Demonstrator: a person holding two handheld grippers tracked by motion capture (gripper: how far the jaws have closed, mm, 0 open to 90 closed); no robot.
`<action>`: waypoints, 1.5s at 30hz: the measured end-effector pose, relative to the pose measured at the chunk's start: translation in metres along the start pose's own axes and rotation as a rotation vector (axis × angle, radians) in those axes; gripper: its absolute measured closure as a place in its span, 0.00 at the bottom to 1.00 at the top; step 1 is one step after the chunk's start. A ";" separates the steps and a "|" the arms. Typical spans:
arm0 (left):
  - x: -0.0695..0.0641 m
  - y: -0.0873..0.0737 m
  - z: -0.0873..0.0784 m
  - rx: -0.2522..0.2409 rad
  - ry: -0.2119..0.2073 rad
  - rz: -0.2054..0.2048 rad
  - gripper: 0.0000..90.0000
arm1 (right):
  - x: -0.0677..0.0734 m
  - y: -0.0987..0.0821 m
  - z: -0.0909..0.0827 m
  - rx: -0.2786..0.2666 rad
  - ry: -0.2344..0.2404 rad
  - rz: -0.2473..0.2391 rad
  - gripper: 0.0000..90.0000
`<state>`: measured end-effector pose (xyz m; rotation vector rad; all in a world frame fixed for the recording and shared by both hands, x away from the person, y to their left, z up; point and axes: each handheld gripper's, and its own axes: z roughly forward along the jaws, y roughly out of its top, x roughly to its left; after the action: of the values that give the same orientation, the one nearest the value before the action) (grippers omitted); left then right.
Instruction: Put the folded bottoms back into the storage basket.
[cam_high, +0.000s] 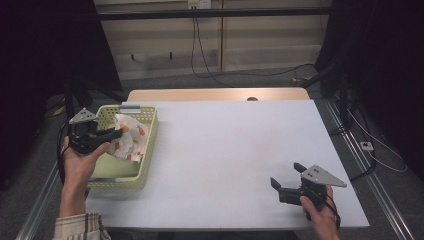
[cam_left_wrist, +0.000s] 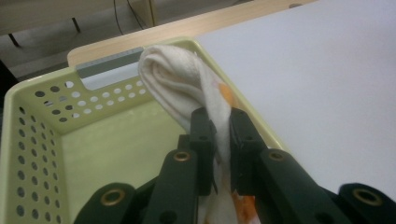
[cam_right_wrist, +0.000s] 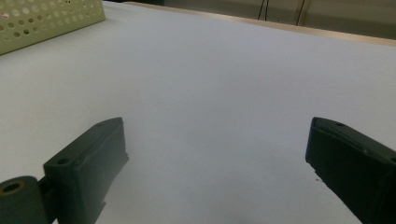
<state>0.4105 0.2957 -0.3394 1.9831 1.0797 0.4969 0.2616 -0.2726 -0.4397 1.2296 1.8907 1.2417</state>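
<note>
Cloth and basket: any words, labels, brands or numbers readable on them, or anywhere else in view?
None readable. The cloth held in the left claw shows orange printed patches, no letters. The yellow-green basket carries a plain grey strip at its handle, no text. The white table is unmarked.

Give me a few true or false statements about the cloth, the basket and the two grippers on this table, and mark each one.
1. The left gripper is shut on the white cloth. True.
2. The cloth is held over the green basket. True.
3. The right gripper holds a second cloth. False: its jaws stand wide open over the bare white table, with nothing between them.
4. The basket stands at the table's right edge. False: it stands at the left edge in the high view.
5. The cloth is plain white. False: it has orange marks.
</note>
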 end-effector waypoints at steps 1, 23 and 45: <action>0.000 0.000 0.001 0.004 0.002 -0.003 0.91 | 0.000 0.000 0.000 0.001 0.000 0.001 0.05; 0.003 -0.005 0.022 0.034 -0.015 0.000 0.91 | 0.000 0.000 0.000 -0.008 0.011 0.000 0.05; 0.021 -0.015 0.027 0.072 0.034 -0.041 0.91 | 0.002 -0.003 -0.001 0.018 -0.027 -0.009 0.05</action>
<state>0.4326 0.3052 -0.3686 2.0168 1.1717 0.4779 0.2589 -0.2717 -0.4422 1.2394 1.8901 1.2000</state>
